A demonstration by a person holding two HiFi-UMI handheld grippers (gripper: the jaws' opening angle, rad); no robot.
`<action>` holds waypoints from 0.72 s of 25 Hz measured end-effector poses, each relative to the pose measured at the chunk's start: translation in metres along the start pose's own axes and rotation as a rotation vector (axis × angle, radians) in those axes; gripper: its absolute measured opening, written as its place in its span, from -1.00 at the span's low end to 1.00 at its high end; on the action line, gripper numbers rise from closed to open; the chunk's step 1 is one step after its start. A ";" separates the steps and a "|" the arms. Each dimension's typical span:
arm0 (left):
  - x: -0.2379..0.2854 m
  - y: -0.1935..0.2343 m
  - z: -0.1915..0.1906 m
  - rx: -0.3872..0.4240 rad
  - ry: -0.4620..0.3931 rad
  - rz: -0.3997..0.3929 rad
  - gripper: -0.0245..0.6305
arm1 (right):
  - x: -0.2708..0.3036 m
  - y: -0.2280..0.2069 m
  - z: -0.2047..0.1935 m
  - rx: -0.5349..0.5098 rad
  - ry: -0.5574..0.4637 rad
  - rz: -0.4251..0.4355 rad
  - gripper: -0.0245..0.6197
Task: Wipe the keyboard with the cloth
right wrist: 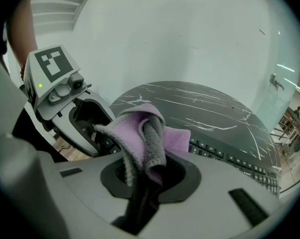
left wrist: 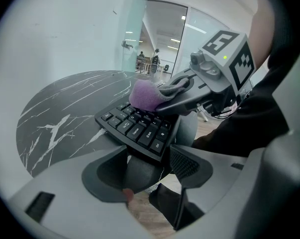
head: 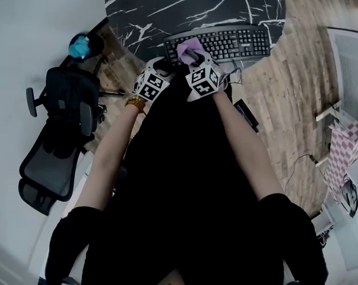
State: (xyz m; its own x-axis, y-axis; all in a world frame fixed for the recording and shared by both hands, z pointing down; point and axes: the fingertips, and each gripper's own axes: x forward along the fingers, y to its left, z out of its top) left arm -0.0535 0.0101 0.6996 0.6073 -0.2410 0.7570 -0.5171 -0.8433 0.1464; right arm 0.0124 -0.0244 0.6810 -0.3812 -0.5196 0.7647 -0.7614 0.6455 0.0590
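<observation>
Marbled round table [head: 167,5] bears keyboard [head: 238,42]; right claw [head: 193,57] pinches fuzzy purple cloth [head: 187,45].

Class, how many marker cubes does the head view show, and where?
2: one on the left gripper at the keyboard's left end, one on the right gripper holding the cloth.

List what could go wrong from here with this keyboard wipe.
1. The black keyboard lies at the rim of the round black marble table, its left front corner seemingly overhanging; a hard stroke could push it off.
2. The purple fleece cloth is bunched in the right gripper's claw, so the bare claw might scrape keys.
3. The left gripper, claw open at that corner, sits close to the right one; they could collide.
</observation>
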 end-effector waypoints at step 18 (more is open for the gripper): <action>0.001 -0.001 0.000 -0.003 -0.002 0.000 -0.10 | 0.002 0.002 0.001 0.011 0.047 -0.104 -0.71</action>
State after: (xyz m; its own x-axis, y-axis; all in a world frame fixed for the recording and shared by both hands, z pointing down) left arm -0.0529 0.0109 0.7003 0.6088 -0.2422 0.7554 -0.5190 -0.8418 0.1484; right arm 0.0099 -0.0250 0.6820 -0.2750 -0.5566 0.7839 -0.8016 0.5830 0.1327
